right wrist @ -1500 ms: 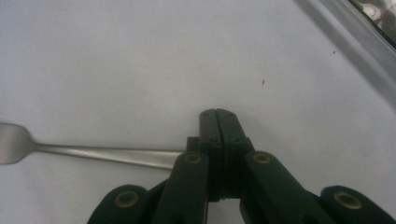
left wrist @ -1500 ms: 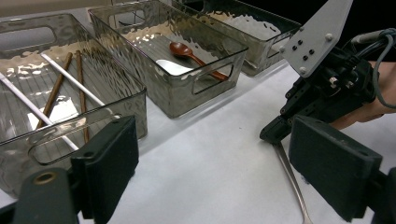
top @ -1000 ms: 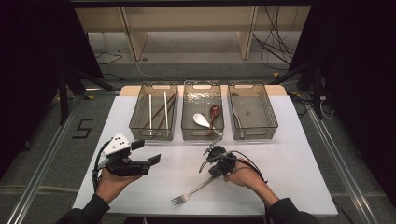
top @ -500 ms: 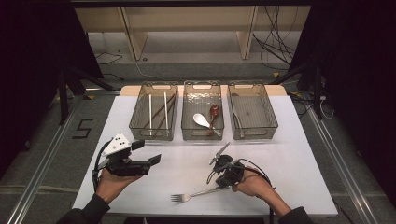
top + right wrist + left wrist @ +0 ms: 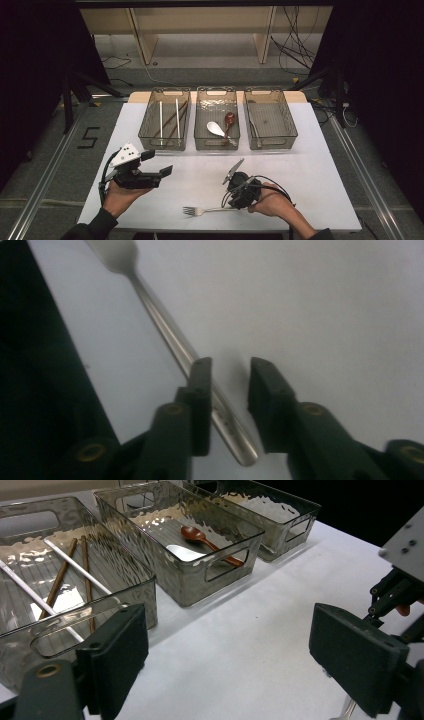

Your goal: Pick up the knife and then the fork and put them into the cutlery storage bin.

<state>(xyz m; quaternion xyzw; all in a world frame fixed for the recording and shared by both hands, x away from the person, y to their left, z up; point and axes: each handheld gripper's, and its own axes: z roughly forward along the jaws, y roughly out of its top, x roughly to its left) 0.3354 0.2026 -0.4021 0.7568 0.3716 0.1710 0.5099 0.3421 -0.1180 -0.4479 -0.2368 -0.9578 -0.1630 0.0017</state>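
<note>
Down on the white surface (image 5: 320, 165) lies the silver metal fork (image 5: 207, 210), the right gripper (image 5: 229, 371) having just been opening its fingers, released astride the handle. Best lift straight clear without nudging it; the left gripper (image 5: 227, 655) hovers spread, empty.

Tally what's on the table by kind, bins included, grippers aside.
Clear bins: 3
Chopsticks: 4, two white and two brown
Spoons: 2
Fork on the table: 1
Metal utensil in the right bin, kind unclear: 1
Total: 11
</note>
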